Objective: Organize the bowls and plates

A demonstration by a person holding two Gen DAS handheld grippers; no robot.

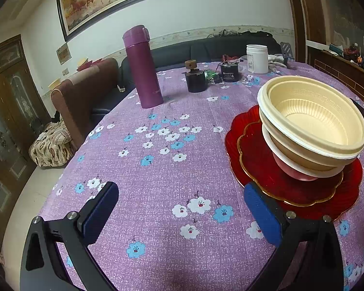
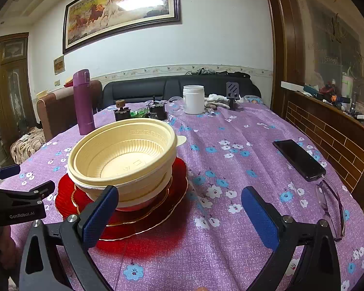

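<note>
Both tools, left [image 1: 180, 214] and right [image 2: 179, 214], spread and empty, flank stacked bowls [image 2: 123, 160] on red plates [image 2: 143, 218]; stacking seems finished, withdrawal likely next.

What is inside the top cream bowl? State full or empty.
Empty. The top cream bowl shows its bare ribbed wall and clean base; nothing lies inside it in either wrist view.

The tablecloth [image 1: 172, 111] is purple, strewn with white and blue flowers. The plates [image 2: 172, 194] are translucent red, one edged in gold. The stacked bowls [image 2: 123, 155] are cream with a key-fret band; the lowest looks pink, perhaps. The flask [image 1: 143, 68] is plum, the gripper pads [image 1: 100, 214] blue, the phone [image 2: 299, 158] black
</note>
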